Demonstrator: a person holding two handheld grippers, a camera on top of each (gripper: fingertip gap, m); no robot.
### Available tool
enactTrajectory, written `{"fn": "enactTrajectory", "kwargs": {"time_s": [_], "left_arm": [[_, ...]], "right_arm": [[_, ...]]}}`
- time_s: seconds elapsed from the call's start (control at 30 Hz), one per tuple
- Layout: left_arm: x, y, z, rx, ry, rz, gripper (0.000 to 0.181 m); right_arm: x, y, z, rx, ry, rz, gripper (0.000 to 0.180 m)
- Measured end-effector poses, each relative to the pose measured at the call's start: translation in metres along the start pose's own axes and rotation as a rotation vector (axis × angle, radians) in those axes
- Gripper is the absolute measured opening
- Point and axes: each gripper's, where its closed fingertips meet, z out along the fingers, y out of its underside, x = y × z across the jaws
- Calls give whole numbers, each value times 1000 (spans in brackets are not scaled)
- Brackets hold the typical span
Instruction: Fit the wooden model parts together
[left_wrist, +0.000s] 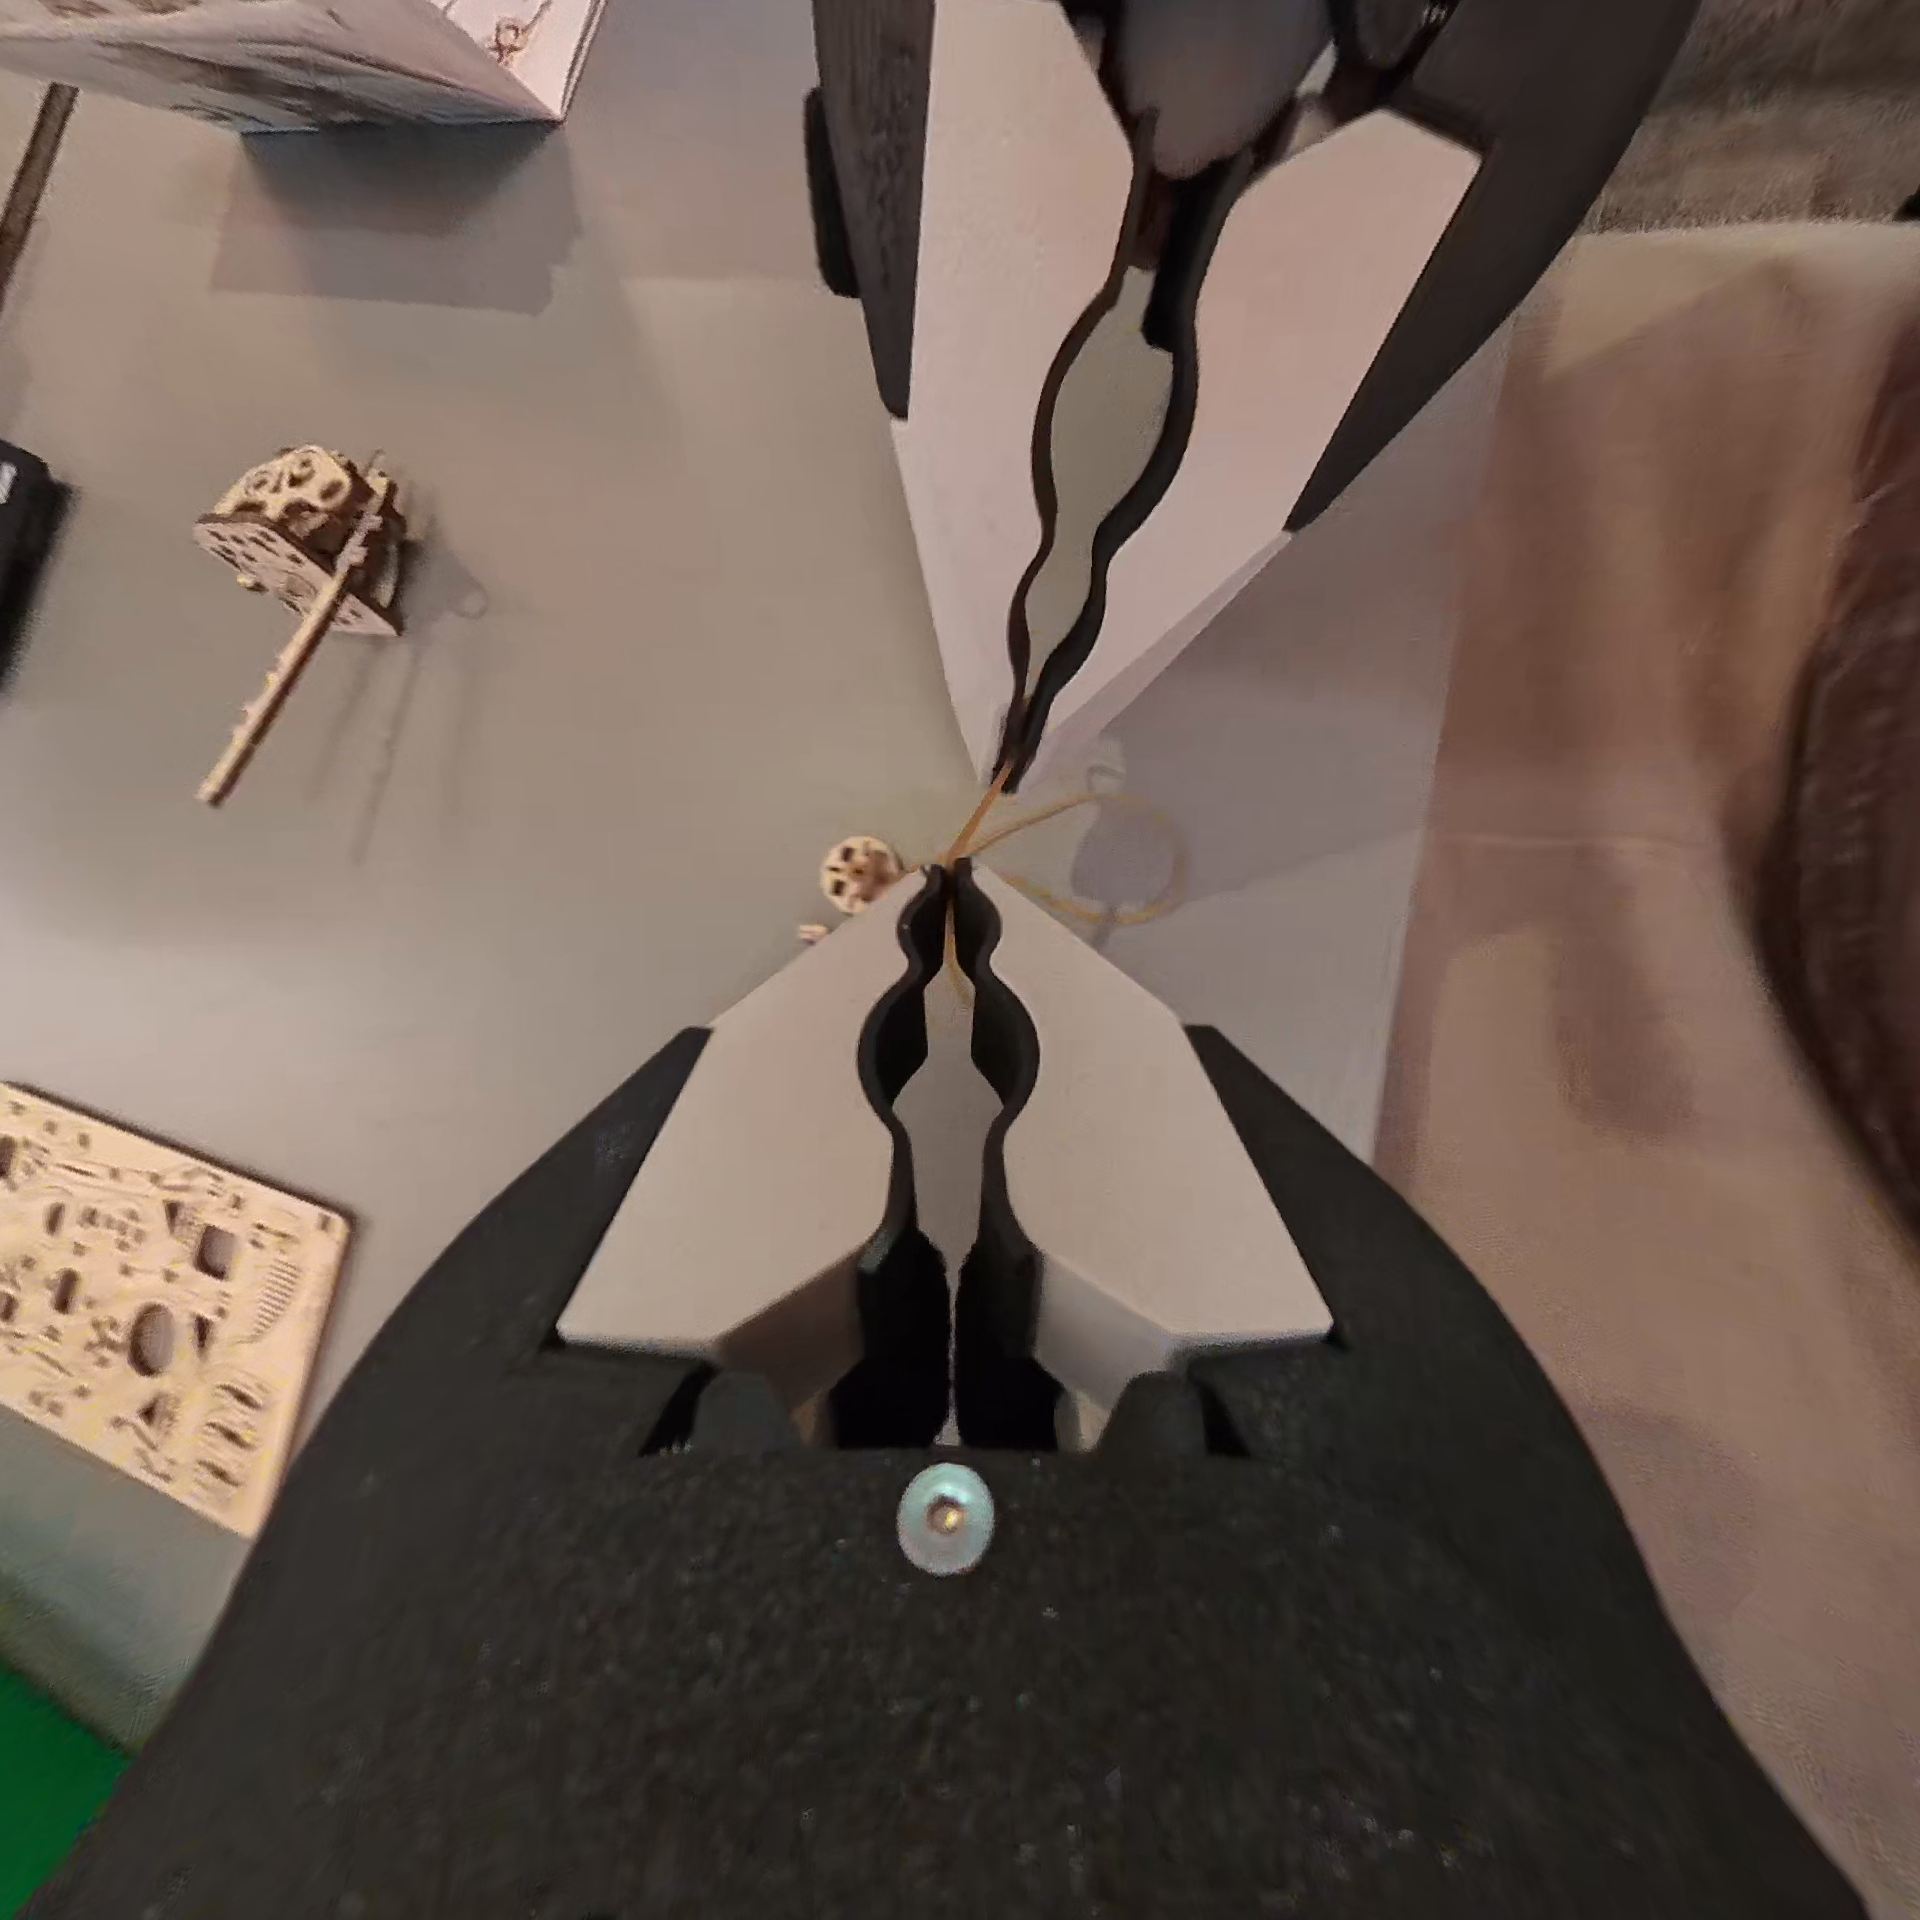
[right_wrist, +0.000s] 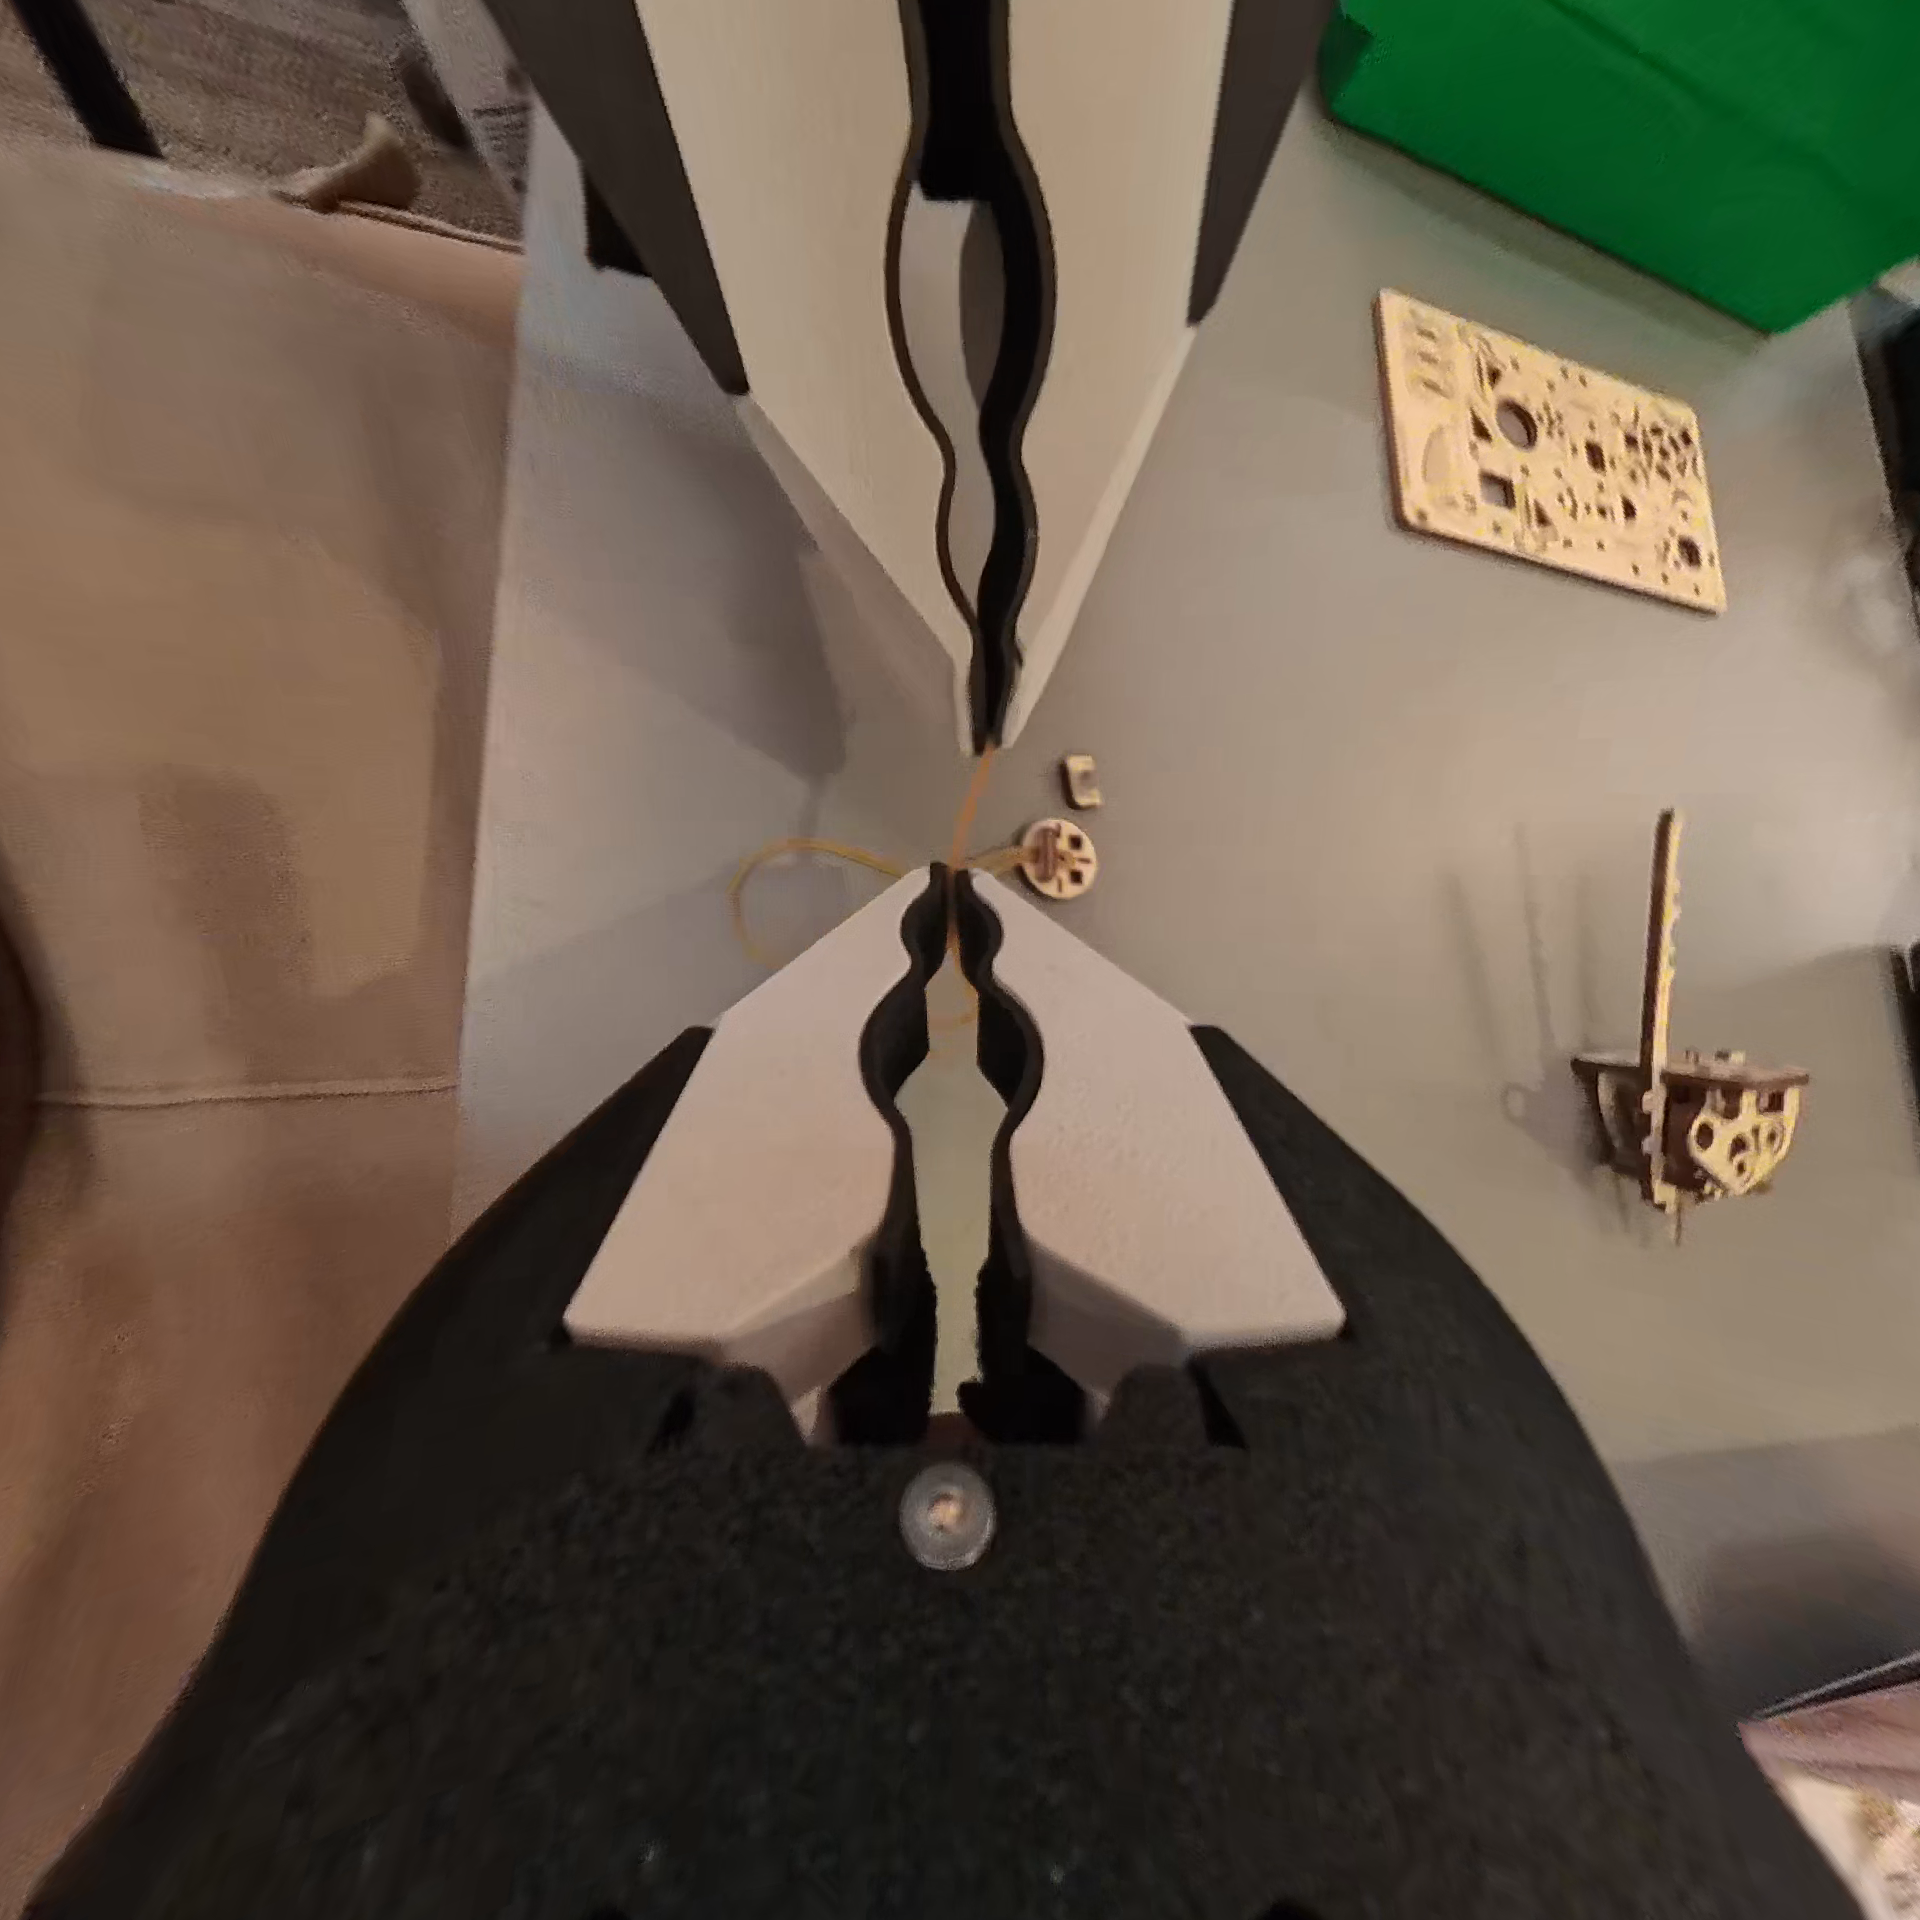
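Left wrist view: left tongs (left_wrist: 948, 871) and right tongs (left_wrist: 1010, 771) tip to tip, both pinching thin yellowish elastic band (left_wrist: 1127, 862) above grey counter (left_wrist: 644, 727) near its front edge. Small round wooden wheel (left_wrist: 857, 868) just beside. Likely step: stretching band; next, looping onto wheel.

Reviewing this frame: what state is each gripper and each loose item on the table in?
Left gripper: shut on rubber band.
Right gripper: shut on rubber band.
Rubber band: pinched by both grippers, loops hanging loose.
Wooden disc: flat on table, free.
Part sheet: flat, several parts punched out.
Model: partly built, on table, untouched.
Small piece: loose on table.
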Motion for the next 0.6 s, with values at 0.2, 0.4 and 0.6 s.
{"fn": "enactTrajectory", "kwargs": {"time_s": [0.2, 0.4, 0.6], "left_arm": [[-30, 10, 21, -83, 141, 212, 0], [-40, 15, 30, -144, 393, 415, 0], [-48, 23, 49, -93, 428, 591, 0]], "right_arm": [[12, 9, 14, -25, -119, 415, 0], [3, 0, 32, 94, -250, 990, 0], [18, 15, 36, 131, -147, 1106, 0]]}}
